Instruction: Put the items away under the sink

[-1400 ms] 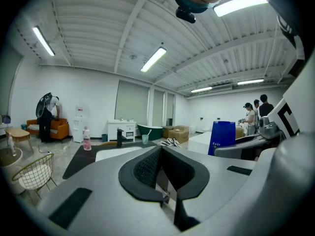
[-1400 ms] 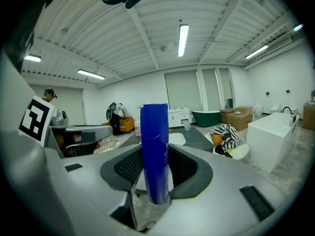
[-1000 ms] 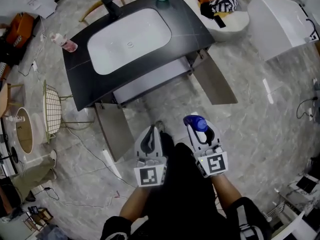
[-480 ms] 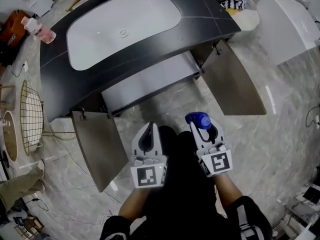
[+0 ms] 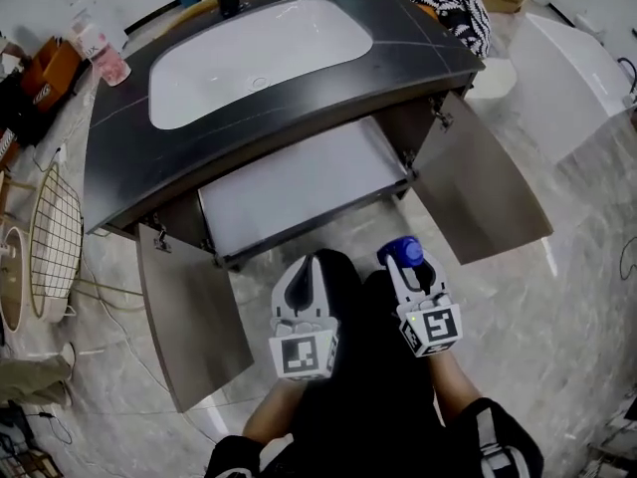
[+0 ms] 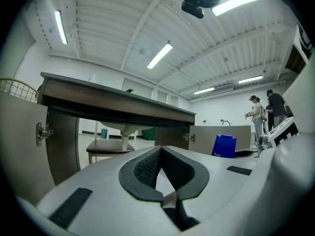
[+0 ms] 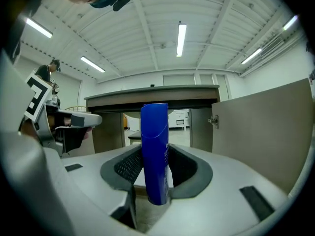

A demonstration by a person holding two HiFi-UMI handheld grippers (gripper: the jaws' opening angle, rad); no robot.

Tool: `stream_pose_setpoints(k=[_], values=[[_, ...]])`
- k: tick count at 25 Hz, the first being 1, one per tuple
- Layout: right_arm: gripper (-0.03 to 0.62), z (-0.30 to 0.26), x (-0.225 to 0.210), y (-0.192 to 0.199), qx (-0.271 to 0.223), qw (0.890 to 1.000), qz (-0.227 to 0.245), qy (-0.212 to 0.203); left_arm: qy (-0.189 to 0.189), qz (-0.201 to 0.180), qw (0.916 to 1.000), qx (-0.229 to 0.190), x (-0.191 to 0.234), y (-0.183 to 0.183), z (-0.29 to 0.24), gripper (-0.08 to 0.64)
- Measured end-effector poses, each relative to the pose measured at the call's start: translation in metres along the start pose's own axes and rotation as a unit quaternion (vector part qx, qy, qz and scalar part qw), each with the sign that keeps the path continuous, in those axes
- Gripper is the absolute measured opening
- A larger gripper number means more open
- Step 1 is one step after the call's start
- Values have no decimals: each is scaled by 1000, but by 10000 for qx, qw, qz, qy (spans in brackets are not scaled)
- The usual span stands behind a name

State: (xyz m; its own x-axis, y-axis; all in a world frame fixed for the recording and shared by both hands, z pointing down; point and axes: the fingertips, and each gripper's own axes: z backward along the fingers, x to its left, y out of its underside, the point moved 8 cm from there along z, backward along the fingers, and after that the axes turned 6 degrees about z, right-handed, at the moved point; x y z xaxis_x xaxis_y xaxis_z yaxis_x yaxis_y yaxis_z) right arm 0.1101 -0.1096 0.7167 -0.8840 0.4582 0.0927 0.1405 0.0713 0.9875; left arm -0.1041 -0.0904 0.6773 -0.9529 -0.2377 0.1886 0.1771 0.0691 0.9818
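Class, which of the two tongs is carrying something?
The right tongs, clamped on a blue bottle; the left tongs are shut with nothing between them.

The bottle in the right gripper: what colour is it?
Blue: the bottle shows best in the right gripper view.

Head view: hangs high, looks steeply down on the counter [image 5: 423, 48], right door [image 5: 483, 192], left tongs [image 5: 307, 264] and right tongs [image 5: 408, 265]. Left gripper view: sits low, near the counter, faces under it, tilts up to the ceiling [image 6: 123, 28]. Right gripper view: likewise, alongside. Shared by all three: counter, right door. At the left gripper view's right side: the bottle [image 6: 224, 145].
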Motion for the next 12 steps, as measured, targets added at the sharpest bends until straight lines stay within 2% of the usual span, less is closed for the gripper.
stream_pose_setpoints(k=[2,5,12], values=[[153,1,3,4,81,9999,-73,-12,23,-45,10000,-19,0,-1,0,15],[153,-2,1,7,109,9999,-68,-113,45,106,9999,-107,-3,-6,-1,15],[153,-40,-8,23,148,9998,23,-116,25,211,9992,-332,3,-5,-10,15]])
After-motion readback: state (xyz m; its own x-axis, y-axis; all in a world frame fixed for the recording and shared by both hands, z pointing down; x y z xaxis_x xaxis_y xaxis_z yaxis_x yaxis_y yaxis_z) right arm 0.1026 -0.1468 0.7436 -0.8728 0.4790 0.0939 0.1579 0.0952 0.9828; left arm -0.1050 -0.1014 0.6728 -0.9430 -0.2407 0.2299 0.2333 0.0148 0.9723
